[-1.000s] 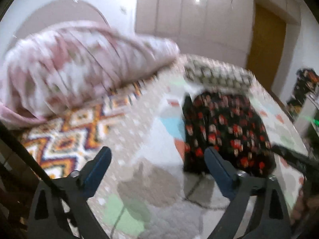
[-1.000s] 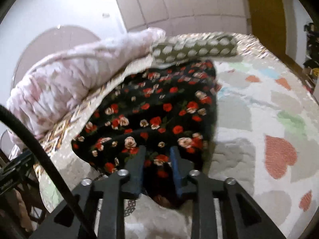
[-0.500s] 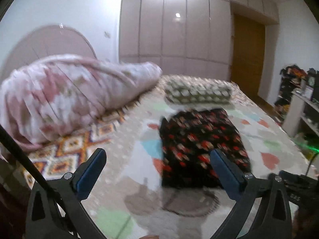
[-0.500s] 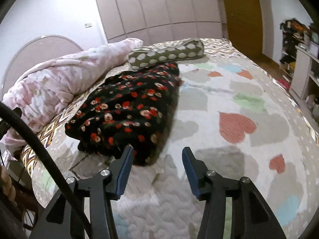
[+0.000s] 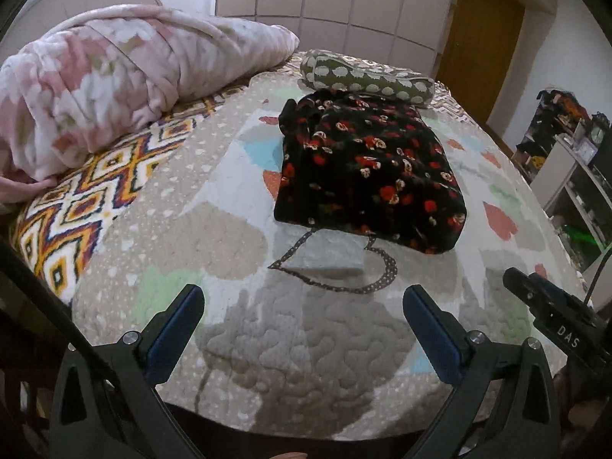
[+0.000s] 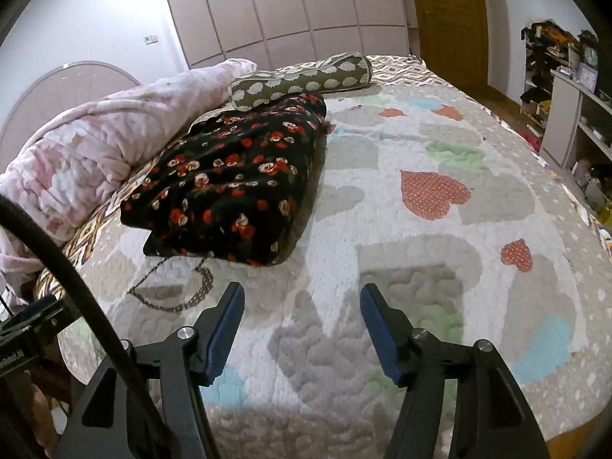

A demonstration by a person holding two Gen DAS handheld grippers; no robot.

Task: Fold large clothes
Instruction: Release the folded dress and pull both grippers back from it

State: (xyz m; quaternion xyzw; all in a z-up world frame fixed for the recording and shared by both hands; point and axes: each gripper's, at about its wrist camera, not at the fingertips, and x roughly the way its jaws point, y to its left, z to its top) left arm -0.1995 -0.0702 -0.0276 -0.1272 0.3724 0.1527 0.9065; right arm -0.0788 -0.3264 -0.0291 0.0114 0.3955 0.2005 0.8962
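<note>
A black garment with red and white flowers [image 5: 367,168] lies folded into a thick rectangle on the bed's heart-patterned quilt [image 5: 237,237]. It also shows in the right wrist view [image 6: 233,187], left of centre. My left gripper [image 5: 304,302] is open and empty, held over the quilt's near edge, well short of the garment. My right gripper [image 6: 302,298] is open and empty, just short of the garment's near right corner. The right gripper's body [image 5: 554,317] shows at the right edge of the left wrist view.
A rolled pink blanket [image 5: 114,76] lies along the bed's left side. A green spotted bolster pillow [image 5: 367,76] lies behind the garment. A shelf unit with clutter [image 6: 573,114] stands right of the bed. Wardrobe doors [image 6: 290,11] and a wooden door stand behind.
My right gripper let go of the garment's near edge, opened and drew back. My left gripper stayed open and also pulled back toward the bed's near edge.
</note>
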